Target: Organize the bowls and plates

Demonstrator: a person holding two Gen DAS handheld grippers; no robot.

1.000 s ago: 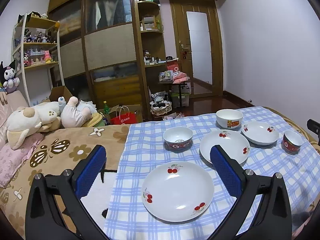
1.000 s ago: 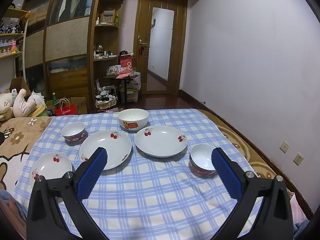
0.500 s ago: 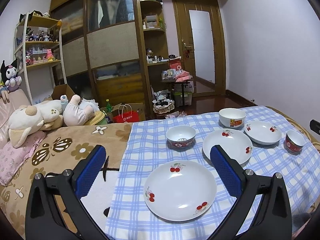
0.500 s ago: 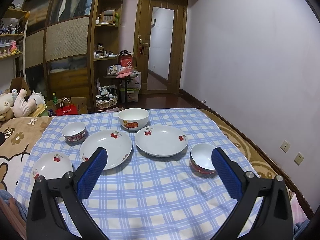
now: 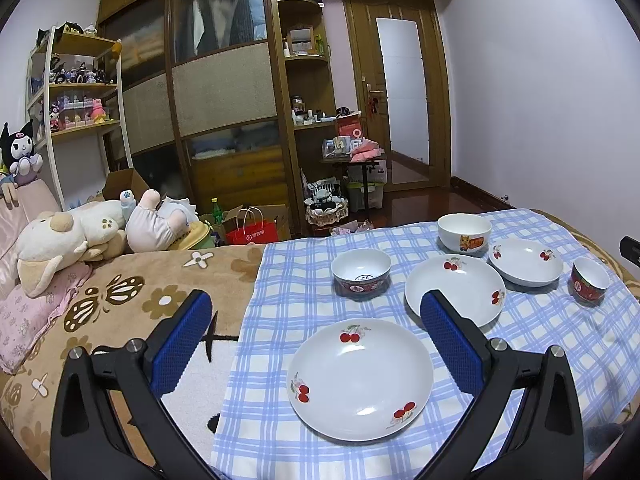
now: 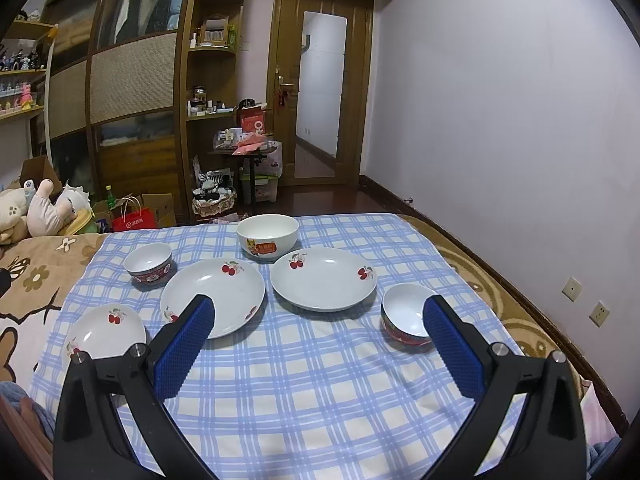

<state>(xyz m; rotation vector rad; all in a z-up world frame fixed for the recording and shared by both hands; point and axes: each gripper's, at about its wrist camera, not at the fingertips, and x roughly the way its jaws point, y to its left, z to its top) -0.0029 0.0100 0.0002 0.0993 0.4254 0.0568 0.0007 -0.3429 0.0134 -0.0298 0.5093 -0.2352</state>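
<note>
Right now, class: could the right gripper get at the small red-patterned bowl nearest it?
Probably yes. The right gripper is open and empty, the small red-patterned bowl sits just ahead by its right finger, and only bare checked cloth lies between.

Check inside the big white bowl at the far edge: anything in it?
The big bowl looks empty: only bare white inner wall shows in the right wrist view. Its near rim hides the bottom, so something small and flat there cannot be ruled out.
</note>
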